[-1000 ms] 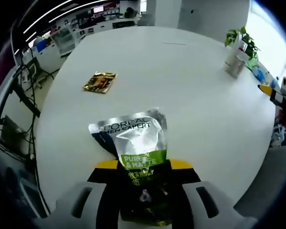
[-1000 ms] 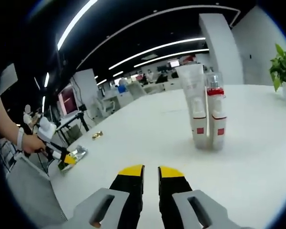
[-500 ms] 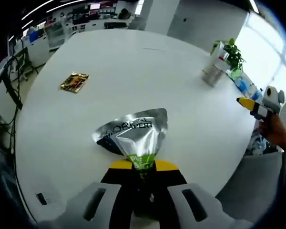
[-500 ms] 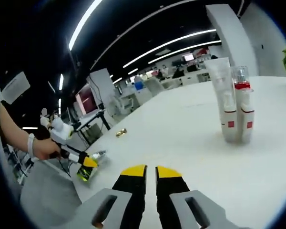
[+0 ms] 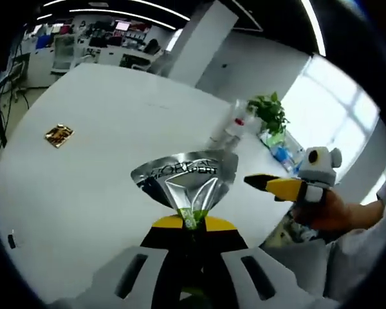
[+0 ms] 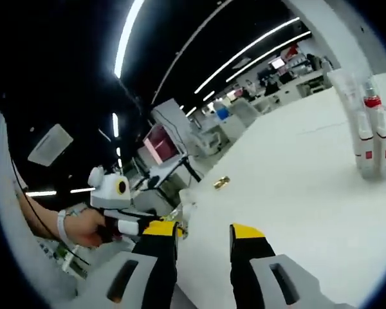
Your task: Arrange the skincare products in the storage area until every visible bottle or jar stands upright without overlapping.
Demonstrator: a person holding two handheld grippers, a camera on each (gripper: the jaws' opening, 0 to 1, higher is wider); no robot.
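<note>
My left gripper (image 5: 192, 223) is shut on the lower end of a silver and green L'Oreal pouch (image 5: 186, 177), which it holds up above the white table (image 5: 83, 187). My right gripper (image 5: 273, 186) comes in from the right, close beside the pouch, held by a hand (image 5: 325, 215). In the right gripper view its jaws (image 6: 202, 232) stand open with nothing between them, and the left gripper (image 6: 132, 225) sits just to their left. A white tube and a red-capped bottle (image 6: 367, 125) stand upright together far across the table (image 6: 296, 193); the same pair (image 5: 235, 125) shows beyond the pouch.
A small gold sachet (image 5: 58, 134) lies flat on the far left of the table, also seen as a gold sachet (image 6: 220, 183) in the right gripper view. A potted plant (image 5: 270, 114) stands behind the bottles. Desks and office equipment surround the table.
The left gripper has raised the pouch off the table and tilted up. The right gripper has opened its jaws and come close beside the left one.
</note>
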